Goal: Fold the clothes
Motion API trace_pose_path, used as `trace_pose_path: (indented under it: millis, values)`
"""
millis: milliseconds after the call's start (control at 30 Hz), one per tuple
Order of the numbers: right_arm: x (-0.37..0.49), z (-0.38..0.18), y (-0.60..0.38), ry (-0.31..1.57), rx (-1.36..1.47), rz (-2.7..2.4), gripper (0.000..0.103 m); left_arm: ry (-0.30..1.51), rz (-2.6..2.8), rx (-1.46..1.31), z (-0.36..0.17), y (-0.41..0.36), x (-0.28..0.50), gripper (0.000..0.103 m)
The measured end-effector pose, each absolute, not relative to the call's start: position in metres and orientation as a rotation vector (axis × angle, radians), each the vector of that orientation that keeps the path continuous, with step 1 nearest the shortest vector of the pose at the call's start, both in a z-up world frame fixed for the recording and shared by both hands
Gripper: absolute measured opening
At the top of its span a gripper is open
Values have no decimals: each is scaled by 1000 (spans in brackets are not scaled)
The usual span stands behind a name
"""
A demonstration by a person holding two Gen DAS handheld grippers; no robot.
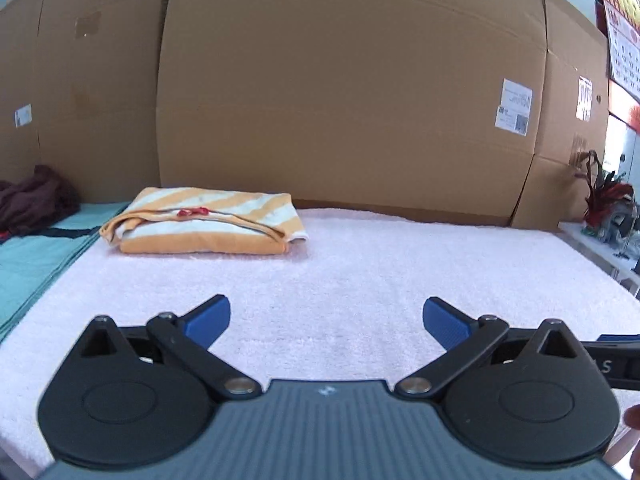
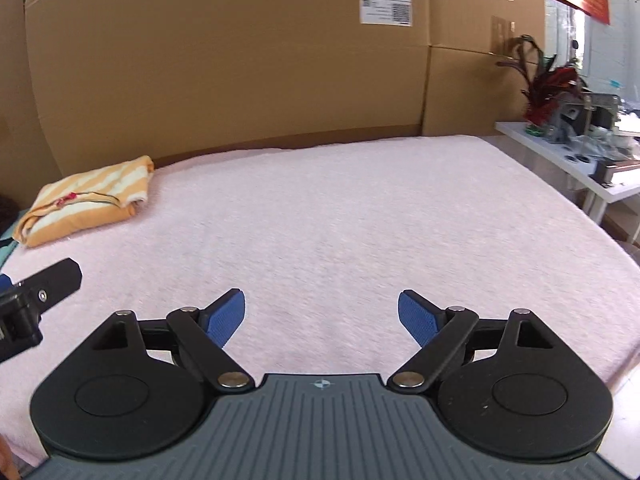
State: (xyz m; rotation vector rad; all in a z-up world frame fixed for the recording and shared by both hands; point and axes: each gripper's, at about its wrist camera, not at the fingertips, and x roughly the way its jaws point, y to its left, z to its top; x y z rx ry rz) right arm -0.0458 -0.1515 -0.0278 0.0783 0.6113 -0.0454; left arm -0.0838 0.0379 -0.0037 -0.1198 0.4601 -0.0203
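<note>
A folded orange-and-white striped garment [image 1: 204, 222] lies at the back left of the pale pink towel-covered table [image 1: 360, 272], close to the cardboard wall. In the right wrist view the same striped garment [image 2: 88, 204] sits far left. My left gripper [image 1: 326, 320] hovers open over the near part of the pink towel, nothing between its blue pads [image 1: 210, 318]. My right gripper [image 2: 322, 314] is open too, low over the pink table [image 2: 340, 208], holding nothing. Part of the left gripper [image 2: 36, 292] shows at the right wrist view's left edge.
Large cardboard boxes [image 1: 352, 92] wall off the back. A teal cloth [image 1: 36, 260] and a dark maroon garment [image 1: 32, 200] lie left of the towel. To the right stands a white side table [image 2: 572, 160] with clutter and a red-leaved plant [image 2: 548, 84].
</note>
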Motion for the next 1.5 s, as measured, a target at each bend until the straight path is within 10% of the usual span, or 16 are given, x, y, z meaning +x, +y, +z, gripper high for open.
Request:
trace_pose_path:
  millis: [1500]
  values:
    - [-169,-25,-155,499,64,-18,89,577,56,-116,-16,28,-181,102]
